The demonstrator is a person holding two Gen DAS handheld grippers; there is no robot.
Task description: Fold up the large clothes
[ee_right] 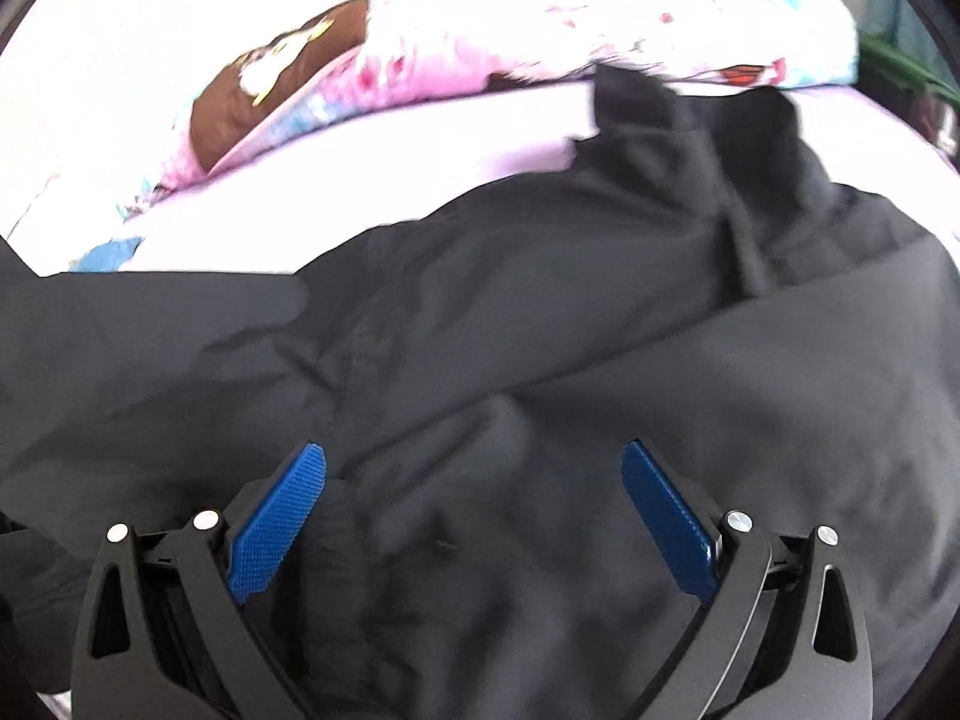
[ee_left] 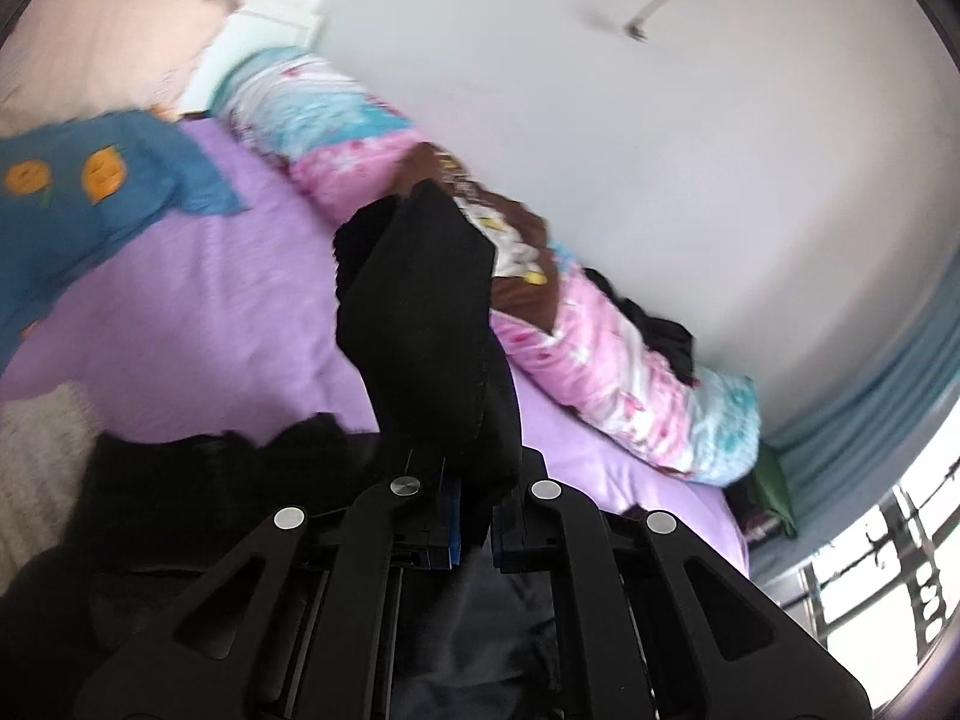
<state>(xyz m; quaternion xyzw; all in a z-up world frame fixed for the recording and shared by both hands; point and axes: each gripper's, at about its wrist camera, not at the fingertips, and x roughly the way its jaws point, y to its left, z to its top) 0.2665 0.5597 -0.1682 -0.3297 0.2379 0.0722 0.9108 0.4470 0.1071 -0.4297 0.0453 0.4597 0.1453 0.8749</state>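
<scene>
My left fingers (ee_left: 474, 516) are clenched on a fold of the black garment (ee_left: 420, 312), which rises up out of them above the purple sheet (ee_left: 198, 300). My right fingers (ee_right: 474, 516) are spread wide, gripping nothing, their blue pads (ee_right: 279, 525) over the garment (ee_right: 540, 324), which lies spread below and between them. A pink quilt (ee_right: 480, 60) lies beyond it.

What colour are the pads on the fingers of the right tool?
Blue, with a fine dotted texture. The pads show best in the right wrist view.
</scene>
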